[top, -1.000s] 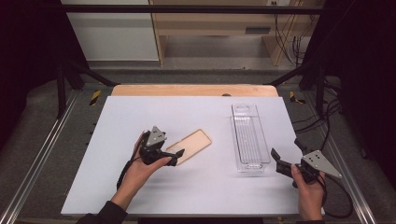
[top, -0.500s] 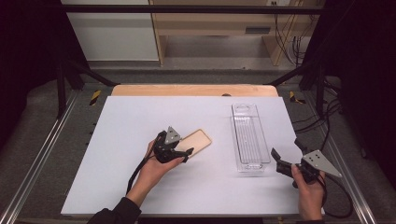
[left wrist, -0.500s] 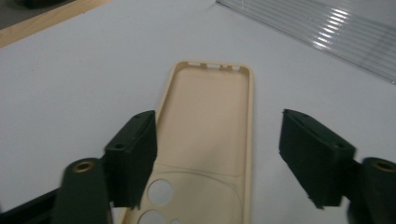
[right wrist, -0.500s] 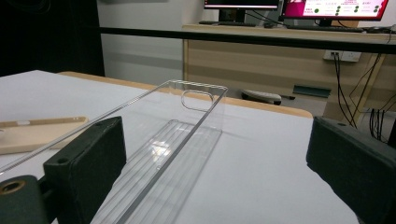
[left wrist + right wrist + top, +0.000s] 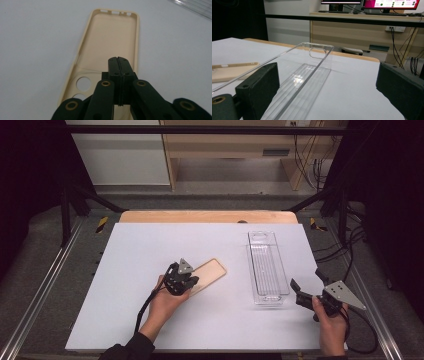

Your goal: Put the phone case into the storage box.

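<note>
Toward the near edge of the tabletop [image 5: 150, 245], a little left of its middle, we see the left hand-held gripper [image 5: 191, 281] sitting over the near end of the beige phone case [image 5: 211, 271], which lies flat with its open side up and angles away toward the far right; since a second ago this hand has slid from just beside the case onto it, and its jaws have just been closing; in the left gripper view they now stand fully together [image 5: 119, 61] above the case's inner face [image 5: 110, 37], near the round camera holes; we cannot tell whether the thin side wall is nipped between the pads or whether they met on nothing; we judge this to be the grasp on the case, so a lift would show whether it holds; near the right edge the clear plastic tray [image 5: 267, 270] lies lengthwise, well apart from the case; at the near right corner the right hand-held gripper [image 5: 306, 282] has kept its place, jaws spread wide and holding nothing, facing the tray's near end [image 5: 312, 72], ready, we think, to steady it.
</note>
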Demonstrator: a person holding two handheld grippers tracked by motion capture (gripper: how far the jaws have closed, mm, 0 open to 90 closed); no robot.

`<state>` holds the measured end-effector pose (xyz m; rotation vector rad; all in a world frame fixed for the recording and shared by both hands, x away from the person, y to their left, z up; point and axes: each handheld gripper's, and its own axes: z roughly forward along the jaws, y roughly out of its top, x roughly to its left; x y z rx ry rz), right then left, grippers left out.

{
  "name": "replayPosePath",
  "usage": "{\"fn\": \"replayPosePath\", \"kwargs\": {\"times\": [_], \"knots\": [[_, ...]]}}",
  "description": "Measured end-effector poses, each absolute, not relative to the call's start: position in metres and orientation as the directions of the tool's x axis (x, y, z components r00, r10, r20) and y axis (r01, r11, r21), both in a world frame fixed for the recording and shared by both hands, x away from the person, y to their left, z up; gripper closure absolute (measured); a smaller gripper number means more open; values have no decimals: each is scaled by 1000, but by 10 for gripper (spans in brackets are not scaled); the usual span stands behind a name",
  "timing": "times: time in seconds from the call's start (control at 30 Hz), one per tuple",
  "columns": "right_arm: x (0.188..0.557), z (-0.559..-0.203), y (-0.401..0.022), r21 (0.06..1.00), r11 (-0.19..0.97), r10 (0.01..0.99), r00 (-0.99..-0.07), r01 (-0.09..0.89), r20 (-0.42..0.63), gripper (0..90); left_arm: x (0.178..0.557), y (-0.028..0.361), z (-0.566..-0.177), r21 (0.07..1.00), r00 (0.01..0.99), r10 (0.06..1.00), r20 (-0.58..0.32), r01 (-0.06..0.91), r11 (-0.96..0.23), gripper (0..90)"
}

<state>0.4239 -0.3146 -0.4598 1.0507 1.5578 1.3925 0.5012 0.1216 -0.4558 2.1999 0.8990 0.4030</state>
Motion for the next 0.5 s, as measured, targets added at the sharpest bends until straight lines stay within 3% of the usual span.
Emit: {"fn": "replayPosePath", "kwargs": {"times": [0.5], "knots": [[424, -460, -315, 995, 57, 935, -353, 83, -24, 54, 502, 129, -473, 673, 696, 718, -16, 539, -507, 900]]}}
